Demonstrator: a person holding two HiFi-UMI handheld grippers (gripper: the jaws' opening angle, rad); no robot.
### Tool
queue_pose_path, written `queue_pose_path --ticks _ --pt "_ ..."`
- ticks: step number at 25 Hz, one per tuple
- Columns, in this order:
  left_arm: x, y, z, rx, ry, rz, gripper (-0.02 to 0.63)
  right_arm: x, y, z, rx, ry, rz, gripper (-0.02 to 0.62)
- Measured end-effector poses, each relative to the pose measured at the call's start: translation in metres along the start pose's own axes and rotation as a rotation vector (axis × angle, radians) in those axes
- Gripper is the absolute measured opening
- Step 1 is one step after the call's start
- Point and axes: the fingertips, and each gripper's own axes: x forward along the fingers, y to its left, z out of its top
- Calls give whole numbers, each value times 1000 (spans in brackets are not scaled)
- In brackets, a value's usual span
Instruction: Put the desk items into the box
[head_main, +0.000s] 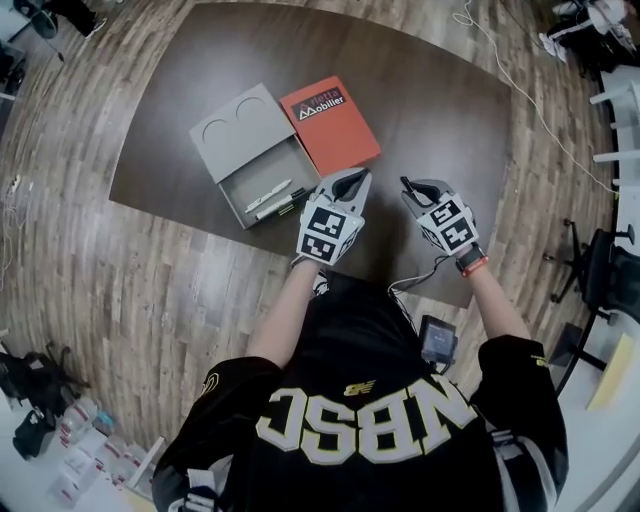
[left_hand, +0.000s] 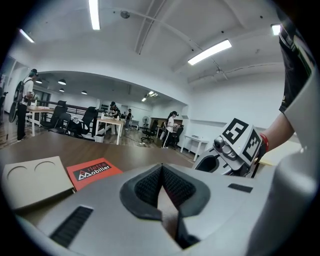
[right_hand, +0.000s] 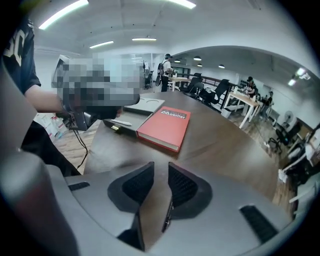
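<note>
Pens (head_main: 268, 196) already in the grey box (head_main: 243, 128), red book (head_main: 330, 122) touching its side on the table (head_main: 440, 110). Left gripper (head_main: 350, 182) pinched shut w/ nothing in it, right gripper (head_main: 409, 188) jaws apart, empty. Imo come in low w/ the right, bite the book's near edge.

Open-plan office. Grey-brown wood-plank floor (head_main: 90, 260). Dark brown counter (head_main: 430, 120), rounded corners. White walls (left_hand: 240, 100), white ceiling (left_hand: 150, 40), long strip lights (left_hand: 210, 51). Black office chair (head_main: 592, 268) at right edge. Far desks (left_hand: 111, 121), people standing beside them.
</note>
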Motion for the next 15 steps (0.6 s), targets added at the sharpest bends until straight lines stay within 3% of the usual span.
queue_pose_path --ticks 15 --pt "47 -16 -36 10 86 -66 14 54 -33 -80 83 184 10 118"
